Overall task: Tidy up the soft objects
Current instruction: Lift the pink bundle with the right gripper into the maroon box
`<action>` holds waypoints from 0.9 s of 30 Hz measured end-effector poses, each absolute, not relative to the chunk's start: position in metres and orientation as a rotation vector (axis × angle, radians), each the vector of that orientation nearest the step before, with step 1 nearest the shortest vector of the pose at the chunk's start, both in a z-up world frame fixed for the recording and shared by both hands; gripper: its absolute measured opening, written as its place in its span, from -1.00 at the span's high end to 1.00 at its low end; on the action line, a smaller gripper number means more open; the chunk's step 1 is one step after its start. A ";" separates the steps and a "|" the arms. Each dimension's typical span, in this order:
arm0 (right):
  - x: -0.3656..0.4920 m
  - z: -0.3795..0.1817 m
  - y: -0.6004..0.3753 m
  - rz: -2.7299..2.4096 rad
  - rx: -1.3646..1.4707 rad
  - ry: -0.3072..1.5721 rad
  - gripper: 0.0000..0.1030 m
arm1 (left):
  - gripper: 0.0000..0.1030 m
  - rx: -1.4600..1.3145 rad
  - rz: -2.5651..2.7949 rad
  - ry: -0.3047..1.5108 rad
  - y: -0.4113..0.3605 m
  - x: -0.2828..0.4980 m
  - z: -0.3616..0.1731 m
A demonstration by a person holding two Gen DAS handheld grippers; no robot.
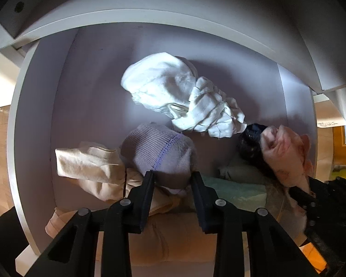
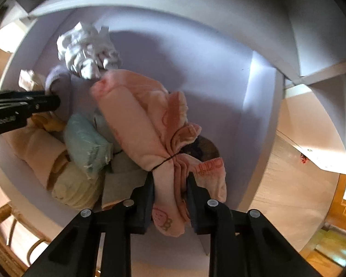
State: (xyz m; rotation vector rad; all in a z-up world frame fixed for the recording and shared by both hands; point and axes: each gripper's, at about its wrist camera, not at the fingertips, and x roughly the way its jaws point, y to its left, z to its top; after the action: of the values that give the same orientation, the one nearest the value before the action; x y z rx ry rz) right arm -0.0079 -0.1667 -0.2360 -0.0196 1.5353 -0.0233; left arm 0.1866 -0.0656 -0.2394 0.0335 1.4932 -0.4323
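Reaching down into the white drawer (image 1: 30, 106), the left gripper (image 1: 173, 177) had its fingers pinched on the near end of a rolled grey sock (image 1: 159, 147), which lay toward the drawer's front left corner with its long axis running away from the fingers toward the back wall. The right gripper (image 2: 170, 184) was clamped on a tied pink cloth bundle (image 2: 138, 120) nearer the right wall, the bundle stretching away from it toward the crumpled white cloth (image 2: 87, 50) at the back. Judging by this, the left hand was the nearer one to the sock pile along the front edge, so any tidy placing there would fall to it.
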 end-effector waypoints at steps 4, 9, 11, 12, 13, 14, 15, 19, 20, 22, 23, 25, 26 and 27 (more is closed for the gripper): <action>-0.015 -0.214 -0.176 -0.023 0.082 1.487 0.53 | 0.49 0.033 -0.445 1.498 -0.061 0.182 -0.241; -0.026 -0.185 -0.187 0.008 0.202 1.422 0.54 | 0.52 0.029 -0.454 1.517 -0.061 0.177 -0.247; -0.032 -0.168 -0.190 0.023 0.257 1.392 0.54 | 0.53 0.026 -0.456 1.524 -0.061 0.175 -0.252; -0.034 -0.160 -0.189 0.025 0.264 1.381 0.54 | 0.55 0.030 -0.456 1.527 -0.062 0.174 -0.254; -0.034 -0.153 -0.188 0.025 0.262 1.373 0.54 | 0.58 0.036 -0.456 1.533 -0.064 0.174 -0.257; -0.035 -0.145 -0.185 0.025 0.256 1.367 0.54 | 0.58 0.036 -0.457 1.536 -0.067 0.175 -0.262; -0.039 -0.135 -0.186 0.029 0.252 1.360 0.54 | 0.58 0.034 -0.459 1.538 -0.068 0.174 -0.264; -0.050 -0.096 -0.193 0.060 0.327 1.318 0.54 | 0.58 0.046 -0.463 1.534 -0.073 0.173 -0.267; -0.053 -0.086 -0.196 0.064 0.353 1.309 0.54 | 0.58 0.049 -0.464 1.532 -0.071 0.172 -0.278; -0.060 -0.067 -0.204 0.065 0.386 1.287 0.54 | 0.58 0.061 -0.469 1.527 -0.073 0.171 -0.279; -0.062 -0.056 -0.209 0.066 0.401 1.268 0.54 | 0.58 0.063 -0.469 1.527 -0.075 0.172 -0.281; -0.062 -0.030 -0.219 0.062 0.440 1.223 0.54 | 0.58 0.063 -0.469 1.526 -0.076 0.172 -0.283; -0.064 -0.021 -0.222 0.057 0.453 1.206 0.54 | 0.58 0.060 -0.468 1.527 -0.076 0.173 -0.283; -0.062 -0.009 -0.227 0.049 0.464 1.186 0.54 | 0.58 0.060 -0.467 1.526 -0.077 0.173 -0.285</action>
State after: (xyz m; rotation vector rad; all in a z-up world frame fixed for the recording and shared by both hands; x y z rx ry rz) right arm -0.0617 -0.2274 -0.0086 0.4642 1.1858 0.0493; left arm 0.1728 -0.0768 -0.2846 0.0597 1.5257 -0.4669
